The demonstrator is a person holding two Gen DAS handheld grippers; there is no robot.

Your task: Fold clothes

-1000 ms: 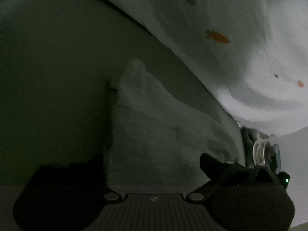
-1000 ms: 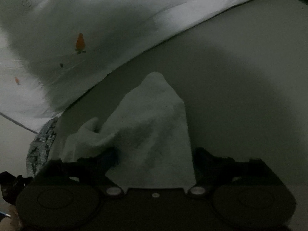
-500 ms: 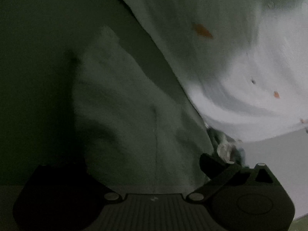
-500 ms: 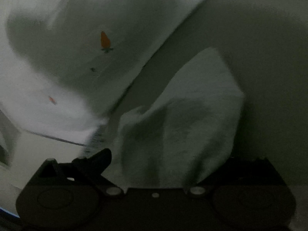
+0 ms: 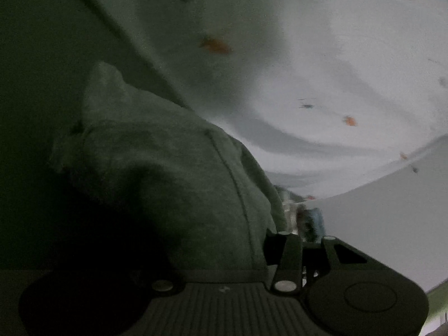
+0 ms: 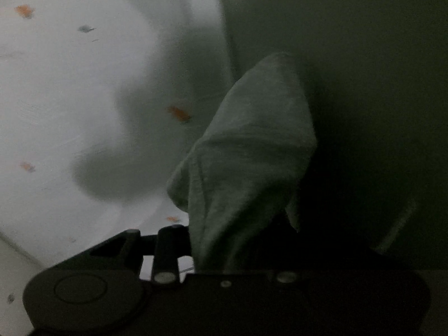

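Both my tools pinch the same pale cloth (image 5: 173, 184): the left tool (image 5: 221, 254) grips one bunched end, the right tool (image 6: 224, 254) the other (image 6: 246, 154). It hangs above a white sheet (image 5: 350, 70) dotted with orange marks (image 6: 179, 113).

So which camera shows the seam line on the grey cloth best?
The left wrist view: the seam runs down the broad face of the grey cloth toward the left claw. In the right wrist view the cloth is bunched and no seam shows clearly.
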